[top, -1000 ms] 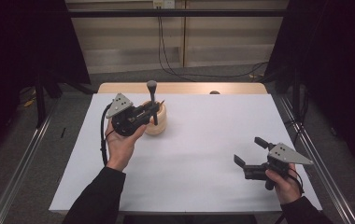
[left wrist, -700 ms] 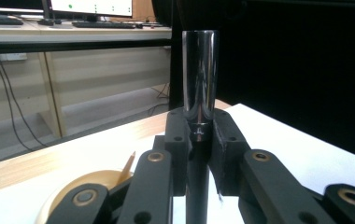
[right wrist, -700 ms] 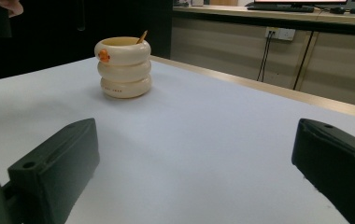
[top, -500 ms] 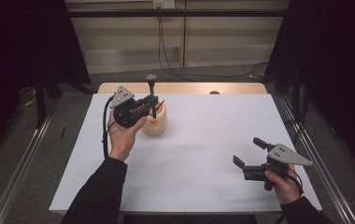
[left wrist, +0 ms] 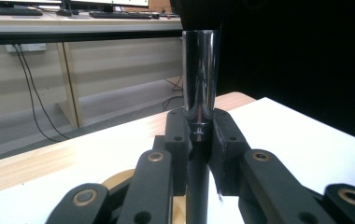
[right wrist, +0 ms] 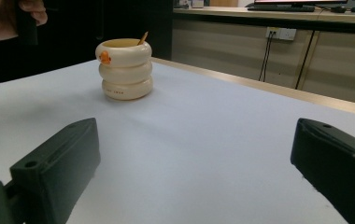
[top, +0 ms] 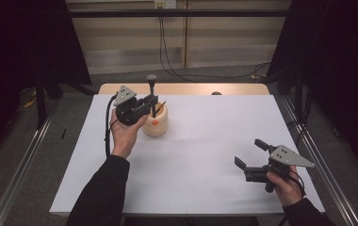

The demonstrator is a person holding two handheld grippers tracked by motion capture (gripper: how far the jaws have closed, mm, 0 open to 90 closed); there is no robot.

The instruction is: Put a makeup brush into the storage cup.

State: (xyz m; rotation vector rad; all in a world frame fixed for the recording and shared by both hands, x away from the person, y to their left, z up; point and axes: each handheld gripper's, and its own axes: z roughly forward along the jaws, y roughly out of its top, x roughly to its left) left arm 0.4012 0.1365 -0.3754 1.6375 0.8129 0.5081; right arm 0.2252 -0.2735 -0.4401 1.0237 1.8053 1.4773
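- The table (top: pixel 191 179), covered in white, carries one ribbed cream cup (top: pixel 156 126) toward its far left; the cup's rings stack like three doughnuts, with a small orange mark on the side and a thin wooden stick leaning inside.
- The left gripper (top: pixel 150 104) hangs just above that cup, its jaws clamped on a slim metal tool (left wrist: pixel 200 88), held upright with its rounded dark head on top; the lower end points down into the cup's mouth.
- The right gripper (top: pixel 251 153) rests near the front right corner, well apart from the cup, jaws spread wide with nothing between them.
- Judged step: lowering the tool into the cup.
- The next move probably calls for a straight descent clear of the rim and stick, then loosening the jaws.
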